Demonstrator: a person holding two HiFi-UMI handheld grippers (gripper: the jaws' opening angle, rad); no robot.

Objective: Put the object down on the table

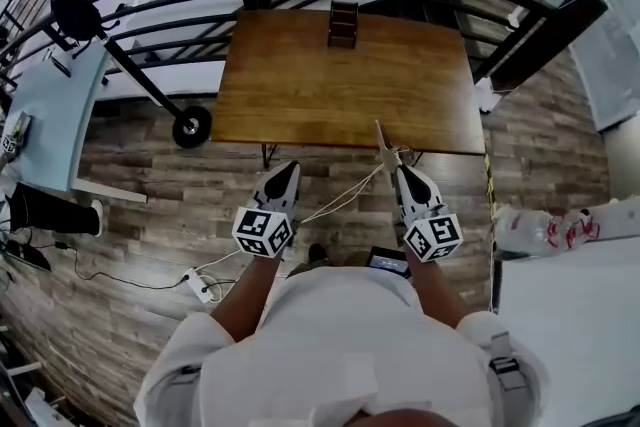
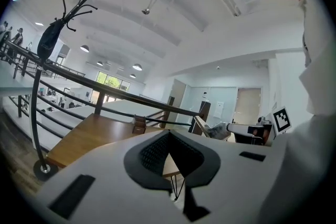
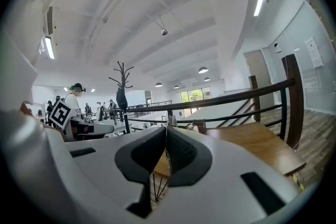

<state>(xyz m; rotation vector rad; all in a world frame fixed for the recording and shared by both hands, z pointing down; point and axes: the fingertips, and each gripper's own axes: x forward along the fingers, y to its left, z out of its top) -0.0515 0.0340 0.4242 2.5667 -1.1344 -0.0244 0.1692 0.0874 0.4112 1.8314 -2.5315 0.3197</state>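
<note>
The left gripper (image 1: 289, 169) is holding its ribbed black pads pressed together on nothing. The right gripper (image 1: 402, 171) is pinching a thin, pale, flat strip (image 1: 384, 141), which is off the table. In the head view its tip is overlapping the near edge of the smooth brown wooden table (image 1: 300, 85). A small dark rack (image 1: 342, 23) is standing at the far edge.

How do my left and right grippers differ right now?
The right gripper is shut on a thin pale strip; the left gripper is shut on nothing. The strip crosses the table edge in the head view; the left gripper stops short. Both point toward the table.
</note>
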